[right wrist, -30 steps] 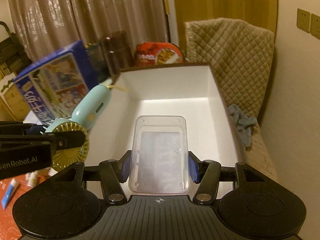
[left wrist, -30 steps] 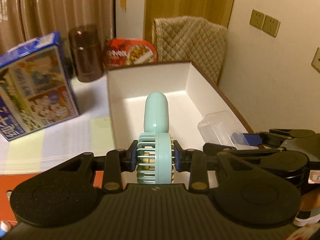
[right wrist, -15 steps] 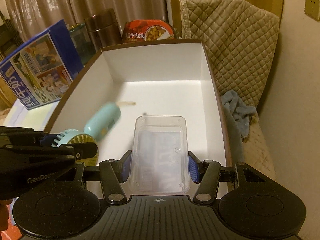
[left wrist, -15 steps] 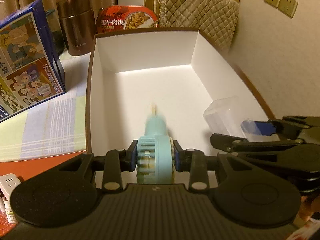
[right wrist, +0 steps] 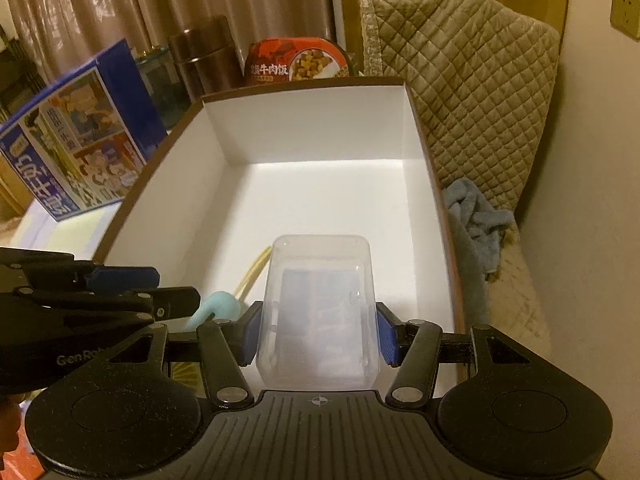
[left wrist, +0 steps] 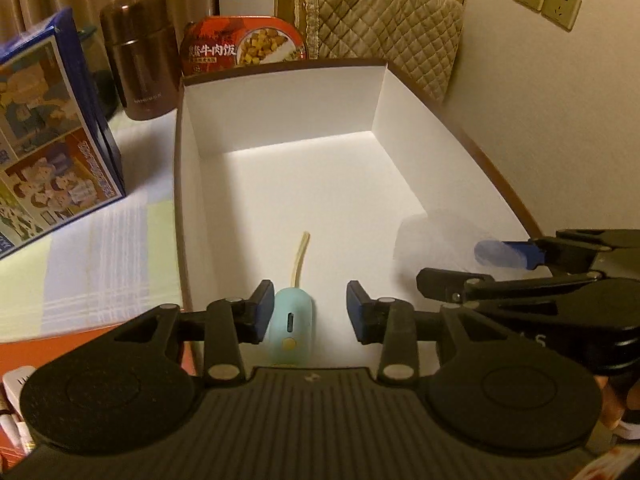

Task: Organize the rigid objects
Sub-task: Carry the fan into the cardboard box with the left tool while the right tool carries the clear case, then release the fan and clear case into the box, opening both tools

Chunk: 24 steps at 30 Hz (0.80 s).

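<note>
Handheld fan (left wrist: 290,326) lies released in the white box (left wrist: 280,120) between the left gripper (left wrist: 310,306)'s just-opened fingers, while the right gripper (right wrist: 318,334) grips the clear plastic case (right wrist: 318,312) for placing.

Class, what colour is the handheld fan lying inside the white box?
Pale mint green; the handheld fan shows best in the left wrist view.

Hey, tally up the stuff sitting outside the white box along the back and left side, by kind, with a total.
Blue picture boxes: 1, blue illustrated box
Brown flasks: 1, brown vacuum flask
Red ready-meal packs: 1, red beef rice meal pack
Glass jars: 1, glass jar, between the blue box and the flask
Total: 4
</note>
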Available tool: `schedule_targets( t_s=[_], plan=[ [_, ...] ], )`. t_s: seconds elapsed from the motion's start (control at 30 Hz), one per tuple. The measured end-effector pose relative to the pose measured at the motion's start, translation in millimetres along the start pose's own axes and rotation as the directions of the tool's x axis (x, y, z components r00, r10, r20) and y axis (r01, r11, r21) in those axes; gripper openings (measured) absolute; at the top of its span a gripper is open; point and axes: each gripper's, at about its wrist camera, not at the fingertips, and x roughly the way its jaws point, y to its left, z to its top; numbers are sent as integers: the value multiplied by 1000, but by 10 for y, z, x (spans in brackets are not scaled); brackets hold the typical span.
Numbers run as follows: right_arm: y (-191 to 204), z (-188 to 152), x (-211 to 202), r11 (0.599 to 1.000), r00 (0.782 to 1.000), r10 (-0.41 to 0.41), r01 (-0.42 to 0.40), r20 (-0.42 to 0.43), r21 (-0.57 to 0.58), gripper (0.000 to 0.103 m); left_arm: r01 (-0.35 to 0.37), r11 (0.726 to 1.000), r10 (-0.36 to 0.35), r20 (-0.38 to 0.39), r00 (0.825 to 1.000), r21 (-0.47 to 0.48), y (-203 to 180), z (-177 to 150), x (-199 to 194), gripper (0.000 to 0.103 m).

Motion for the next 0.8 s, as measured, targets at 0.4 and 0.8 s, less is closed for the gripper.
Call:
schedule_targets(
  t_s=[0.4,0.8],
  plan=[
    [89,-95,-141,999,999,32,-32,-1,4,58,25,1000,-25,-9,1000,8,34,-78,-154,38],
    [169,-142,-265,999,999,36,-36,13,9,58,28,1000,-28,10,1000,8,75,-136,-358,38]
  ],
)
